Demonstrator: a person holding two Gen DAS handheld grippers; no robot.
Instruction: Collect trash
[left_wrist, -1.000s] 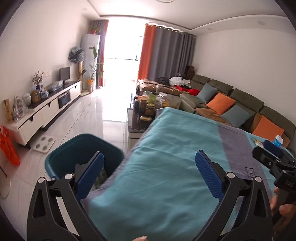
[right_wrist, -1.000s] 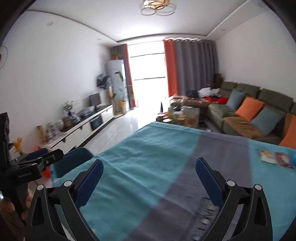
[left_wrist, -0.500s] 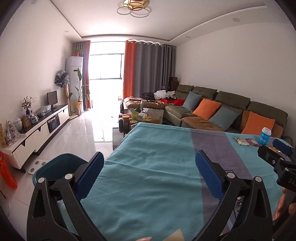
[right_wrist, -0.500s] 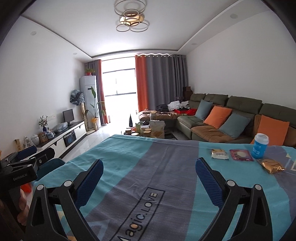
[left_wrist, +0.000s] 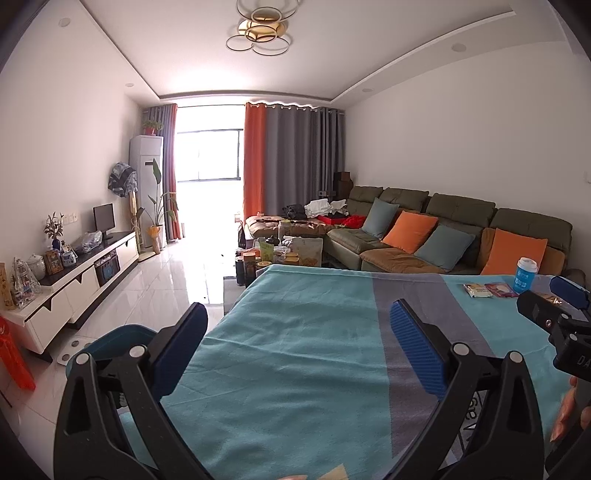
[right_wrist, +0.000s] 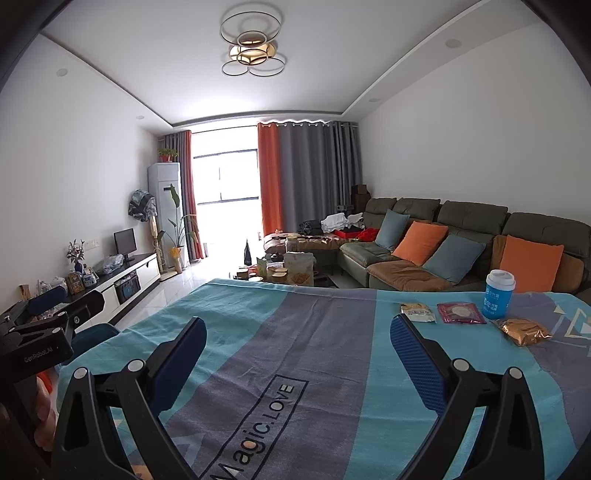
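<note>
On the teal and grey tablecloth (right_wrist: 295, 350) at the far right lie a pale snack packet (right_wrist: 416, 312), a red packet (right_wrist: 460, 313), a crumpled gold wrapper (right_wrist: 523, 331) and a blue paper cup (right_wrist: 498, 299). The left wrist view shows the same cup (left_wrist: 525, 275) and packets (left_wrist: 489, 290) far right. A teal bin (left_wrist: 110, 341) stands on the floor by the table's left edge. My left gripper (left_wrist: 297, 339) is open over the cloth's left half. My right gripper (right_wrist: 297, 350) is open above the middle, short of the trash.
A green sofa (right_wrist: 461, 236) with orange and grey cushions runs along the right wall. A cluttered coffee table (left_wrist: 280, 254) stands beyond the table's far edge. A white TV cabinet (left_wrist: 74, 280) lines the left wall. Bare tiled floor (left_wrist: 177, 273) lies between.
Both grippers tilted up and back from looking down at the bin and cloth. The trash at the far right has come into view. Both stay open.
</note>
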